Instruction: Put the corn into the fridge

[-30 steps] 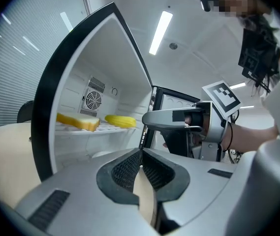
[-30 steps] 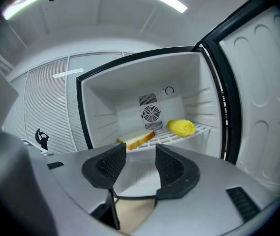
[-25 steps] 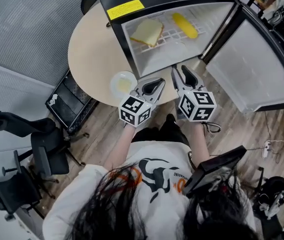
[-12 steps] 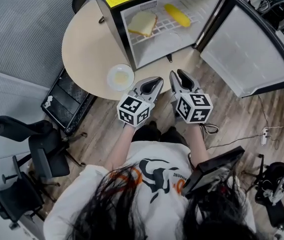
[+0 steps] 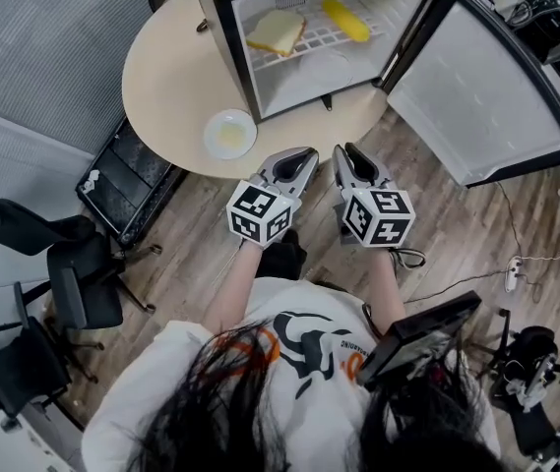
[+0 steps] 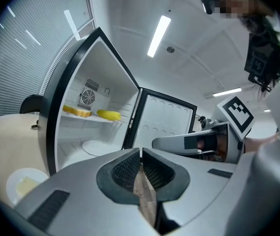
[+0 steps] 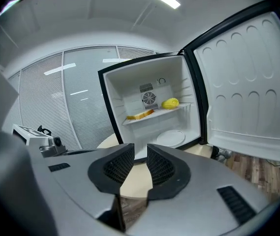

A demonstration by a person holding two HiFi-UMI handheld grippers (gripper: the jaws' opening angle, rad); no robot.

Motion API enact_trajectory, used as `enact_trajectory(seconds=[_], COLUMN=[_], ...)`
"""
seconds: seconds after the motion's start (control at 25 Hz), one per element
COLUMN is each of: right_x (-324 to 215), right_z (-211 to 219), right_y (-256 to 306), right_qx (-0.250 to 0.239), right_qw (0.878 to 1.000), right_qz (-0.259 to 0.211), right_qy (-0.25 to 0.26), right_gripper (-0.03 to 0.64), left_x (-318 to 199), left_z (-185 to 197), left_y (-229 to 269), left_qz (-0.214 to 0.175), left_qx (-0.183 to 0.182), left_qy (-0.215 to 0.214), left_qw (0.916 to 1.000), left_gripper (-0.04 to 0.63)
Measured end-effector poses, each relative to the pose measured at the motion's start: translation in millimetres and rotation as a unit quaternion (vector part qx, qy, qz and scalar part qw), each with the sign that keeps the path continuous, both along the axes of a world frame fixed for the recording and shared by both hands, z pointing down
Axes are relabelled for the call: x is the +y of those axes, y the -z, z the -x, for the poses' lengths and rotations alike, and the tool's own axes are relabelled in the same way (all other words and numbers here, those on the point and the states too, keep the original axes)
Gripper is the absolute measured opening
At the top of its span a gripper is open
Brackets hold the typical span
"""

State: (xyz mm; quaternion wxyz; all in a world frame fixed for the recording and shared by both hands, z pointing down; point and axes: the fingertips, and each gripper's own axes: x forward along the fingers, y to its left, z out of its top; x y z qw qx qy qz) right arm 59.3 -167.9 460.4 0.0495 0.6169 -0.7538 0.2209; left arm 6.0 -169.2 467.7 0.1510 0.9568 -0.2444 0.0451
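Corn (image 5: 345, 20) already lies on the wire shelf (image 5: 324, 45) inside the fridge (image 5: 309, 85), beside a slice of bread (image 5: 277, 32), so the placing step looks complete and the step in hand is most likely the retreat from the opening. Keep both tools level and draw them straight back over the counter (image 5: 176, 77), clear of its rim and of the small dish (image 5: 230, 133) near the fridge's front corner. The right tool (image 5: 342, 153) has just been closing its jaws; they now stand with only a narrow gap and nothing between them. The left tool (image 5: 309, 152) has its pads pressed together, also empty. The fridge door (image 5: 476, 96) stands wide open on your right. If you choose to close it, approach its outer face with the right tool and push it round evenly, checking that nothing projects past the shelf edge. Relative to the tools, the corn is well apart: ahead of both, deep in the cabinet near the rear wall, above a white plate (image 7: 171, 138) on the fridge floor, and untouched by either tool.
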Motion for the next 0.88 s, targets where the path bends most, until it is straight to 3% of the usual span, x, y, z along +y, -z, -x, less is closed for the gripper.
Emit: enact_trajectory(seconds=[0.48,0.88], right_x=[79,141], right_z=[-29,-15], right_y=[7,4], right_qx=[-0.014,-0.017], right_qw=[1.0,0.998], right_qz=[-0.013,-0.012], right_qy=[0.018,0.067], right_gripper=[0.081,0.08], left_x=[86,153], left_z=[-15,-17], left_y=[3,2], left_qz=[-0.009,-0.018], left_qx=[-0.02,-0.034], left_qy=[0.032,0.054], left_qw=[0.9992,0.9978], left_gripper=[0.012,0.012])
